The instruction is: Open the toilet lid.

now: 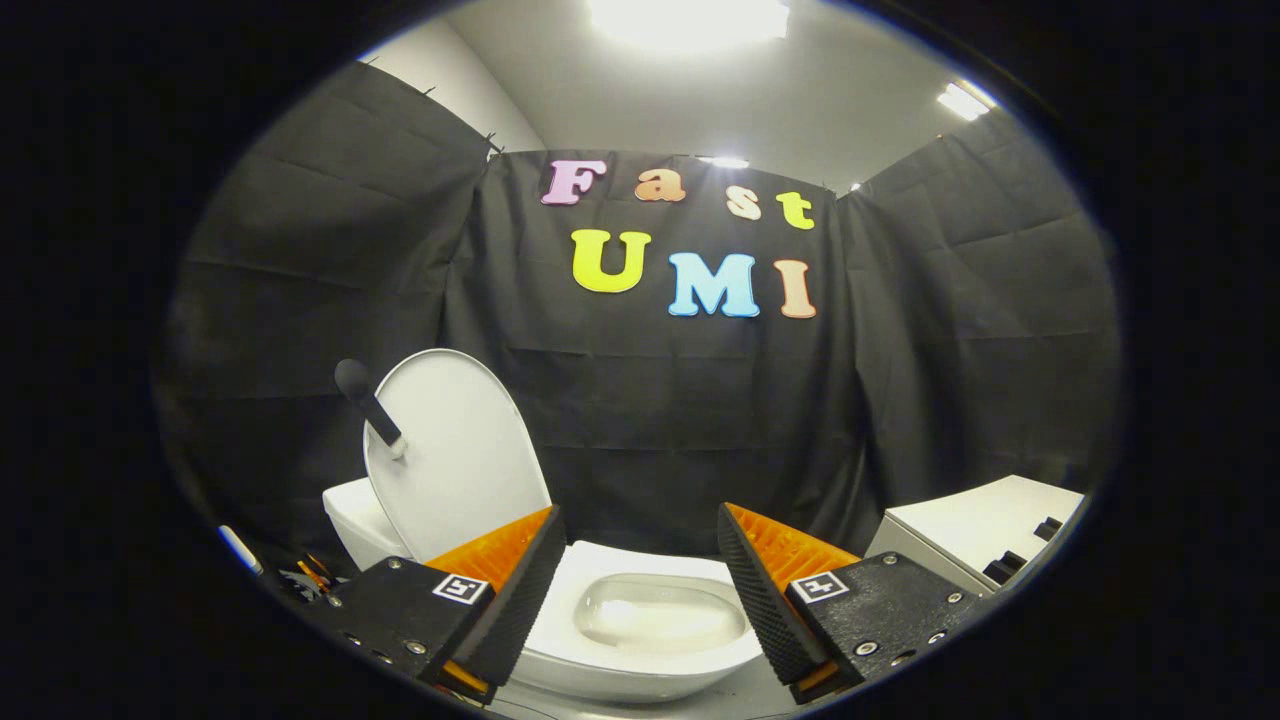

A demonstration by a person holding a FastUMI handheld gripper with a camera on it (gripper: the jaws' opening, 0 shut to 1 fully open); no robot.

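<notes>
In the gripper view the gripper is held level, aimed at the toilet bowl, its two fingers spread wide apart and holding nothing, the bowl's water showing between them. The toilet lid stands raised, upright behind the left finger, a dark-handled knob projecting from it. A white cabinet sits beyond the right finger.
</notes>
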